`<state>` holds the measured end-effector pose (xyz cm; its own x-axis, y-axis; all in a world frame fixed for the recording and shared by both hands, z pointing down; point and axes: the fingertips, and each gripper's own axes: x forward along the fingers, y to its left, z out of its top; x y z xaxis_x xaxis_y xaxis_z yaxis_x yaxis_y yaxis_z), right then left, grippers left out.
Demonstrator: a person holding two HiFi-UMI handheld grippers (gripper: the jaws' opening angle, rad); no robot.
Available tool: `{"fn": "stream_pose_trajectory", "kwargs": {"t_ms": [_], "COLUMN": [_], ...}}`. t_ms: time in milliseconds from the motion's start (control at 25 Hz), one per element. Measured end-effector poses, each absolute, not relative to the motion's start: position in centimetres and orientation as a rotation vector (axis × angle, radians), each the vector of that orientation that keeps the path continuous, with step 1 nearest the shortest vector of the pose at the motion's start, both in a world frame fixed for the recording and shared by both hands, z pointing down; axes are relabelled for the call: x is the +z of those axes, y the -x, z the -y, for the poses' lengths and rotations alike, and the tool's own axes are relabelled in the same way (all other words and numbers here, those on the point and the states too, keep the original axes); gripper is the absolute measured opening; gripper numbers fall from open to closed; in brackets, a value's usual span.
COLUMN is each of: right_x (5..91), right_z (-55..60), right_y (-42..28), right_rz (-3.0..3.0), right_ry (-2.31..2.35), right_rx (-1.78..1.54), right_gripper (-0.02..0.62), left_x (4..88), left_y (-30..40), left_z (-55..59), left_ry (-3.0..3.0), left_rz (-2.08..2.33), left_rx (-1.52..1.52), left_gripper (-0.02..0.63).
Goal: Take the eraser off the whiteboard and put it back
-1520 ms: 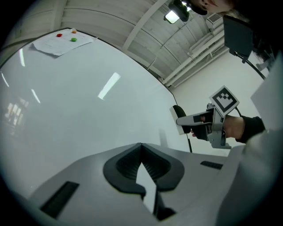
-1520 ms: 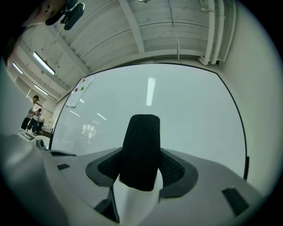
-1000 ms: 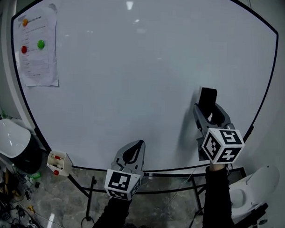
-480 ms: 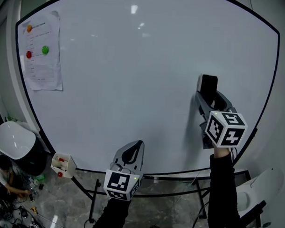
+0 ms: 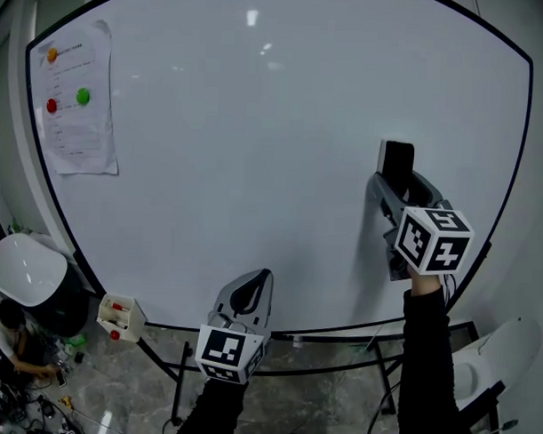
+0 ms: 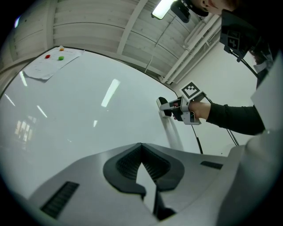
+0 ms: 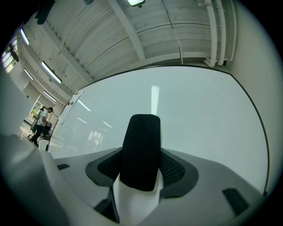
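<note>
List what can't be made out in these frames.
- Head view: whether the eraser, clamped in the right tongs, touches the whiteboard. It is seen face-on, so any gap is hidden.
- Right gripper view: the eraser's far side, hidden by its own body.
- Head view: print on the paper sheet, too small.
- Head view: what the small box holds, too small.
</note>
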<state>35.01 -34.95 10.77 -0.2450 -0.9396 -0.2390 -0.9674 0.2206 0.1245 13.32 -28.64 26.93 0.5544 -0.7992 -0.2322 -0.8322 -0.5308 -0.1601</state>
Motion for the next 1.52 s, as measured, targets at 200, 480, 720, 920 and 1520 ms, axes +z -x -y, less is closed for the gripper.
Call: {"fn": "stream_pose_trajectory", "kwargs": {"t_ms": [200, 480, 720, 920, 1520], "right_x": [10.8, 10.9, 11.6, 13.2, 21.0], "right_z": [34.9, 34.6, 32.4, 30.3, 25.2], "right_y": [-35.0, -35.0, -35.7, -36.5, -33.9], "right_rz": [-2.353, -2.355, -2.323, -2.29, -2.29], "right_ry": [1.863, 1.85, 1.818, 1.855, 1.874], "right_rx": [0.368, 0.361, 0.34, 0.386, 0.366], "right_gripper": [0.255, 0.256, 0.256, 0.256, 0.04], "left_x": [26.9, 27.1, 27.2, 27.1, 27.3], "left_y": [-13.6, -13.3, -13.3, -13.8, -15.7], "left_z": [28.6, 28.5, 28.3, 28.2, 28.7], "left_ry": [2.56, 2.564, 2.567, 2.574, 2.623], "left_rz": [-1.345, -1.352, -1.346, -1.331, -1.271], "left_rx": [0.2, 0.201, 0.204, 0.203, 0.193], "left_gripper": [0.005, 0.005, 0.005, 0.005, 0.005]}}
